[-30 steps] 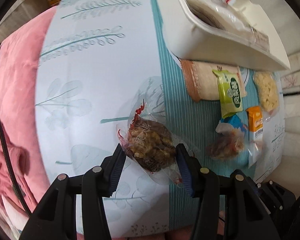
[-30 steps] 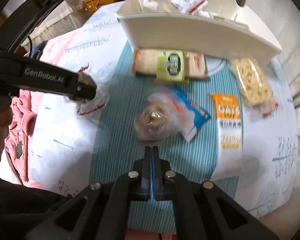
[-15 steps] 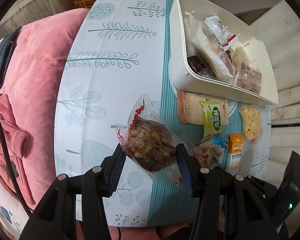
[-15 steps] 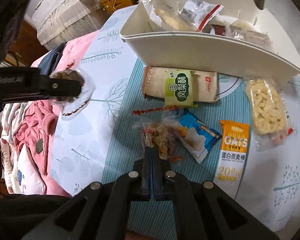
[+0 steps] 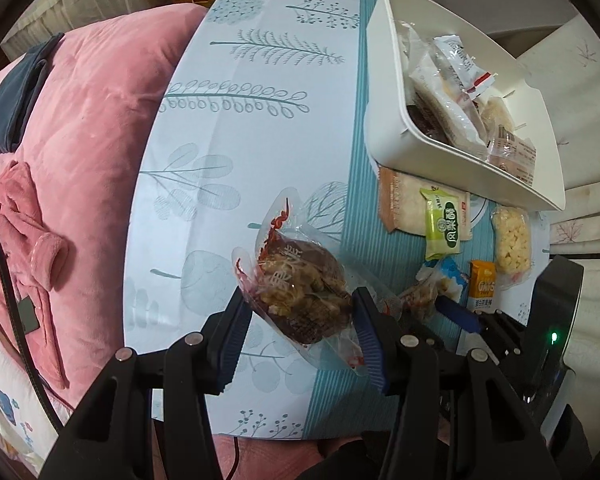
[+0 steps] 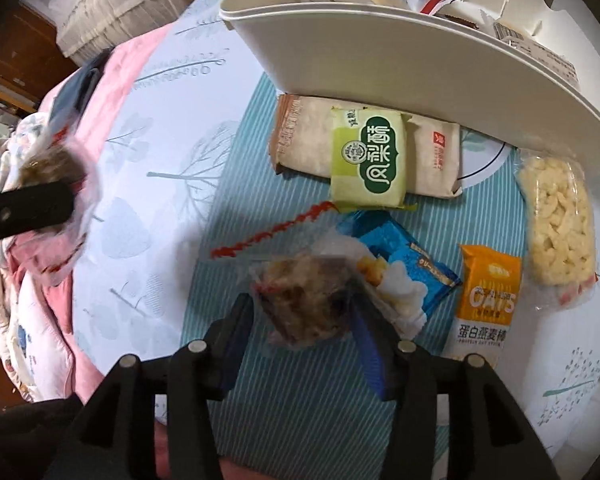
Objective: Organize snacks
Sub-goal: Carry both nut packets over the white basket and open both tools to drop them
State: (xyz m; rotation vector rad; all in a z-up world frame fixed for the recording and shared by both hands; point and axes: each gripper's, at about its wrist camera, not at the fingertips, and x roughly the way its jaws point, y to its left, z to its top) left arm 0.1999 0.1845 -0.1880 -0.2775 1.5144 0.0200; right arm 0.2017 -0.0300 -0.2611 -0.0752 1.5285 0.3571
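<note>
The left gripper [image 5: 300, 316] was clamped on a clear red-edged packet of brown nut cake [image 5: 300, 292], held above the table's near edge. The right gripper [image 6: 300, 316], its jaws just opened, stood partly wide astride a second clear packet [image 6: 304, 300] lying on the striped teal runner [image 6: 300, 400]; contact could not be confirmed. The white plastic bin [image 6: 380, 60] at the far edge already held several wrapped snacks. Judged about half done: six packets remained outside.
</note>
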